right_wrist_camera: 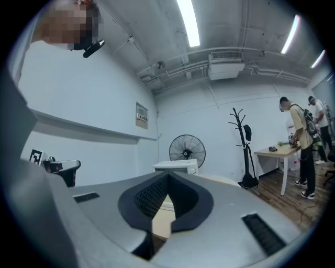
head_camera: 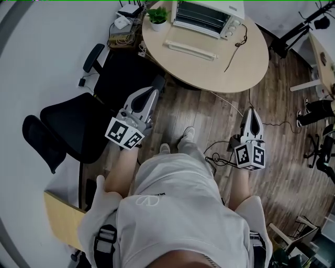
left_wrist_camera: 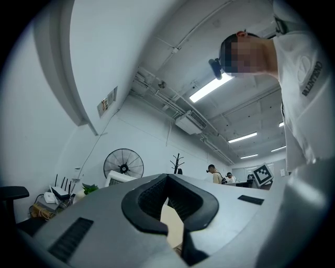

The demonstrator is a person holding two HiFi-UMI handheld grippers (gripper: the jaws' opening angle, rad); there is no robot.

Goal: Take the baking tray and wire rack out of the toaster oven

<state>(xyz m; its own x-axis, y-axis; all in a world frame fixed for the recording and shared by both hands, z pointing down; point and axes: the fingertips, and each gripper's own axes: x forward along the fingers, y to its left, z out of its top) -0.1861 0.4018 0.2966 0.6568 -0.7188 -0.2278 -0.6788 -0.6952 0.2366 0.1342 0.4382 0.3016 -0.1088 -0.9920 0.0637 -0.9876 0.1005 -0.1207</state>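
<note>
jaws closed, empty: left gripper (head_camera: 155, 87) 10 o'clock, right gripper (head_camera: 252, 111) 3 o'clock; toaster oven (head_camera: 207, 18) on round table (head_camera: 230, 70), 12 o'clock.

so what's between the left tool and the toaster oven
Head view: past the left tool come the round table's edge and bare top, then a white strip, likely the toaster oven's lowered door. Nothing else sits in that line.

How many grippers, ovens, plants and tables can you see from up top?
Grippers: 2 (left gripper, right gripper)
Toaster oven: 1
Potted plant: 1
Round table: 1
Total: 5
</note>
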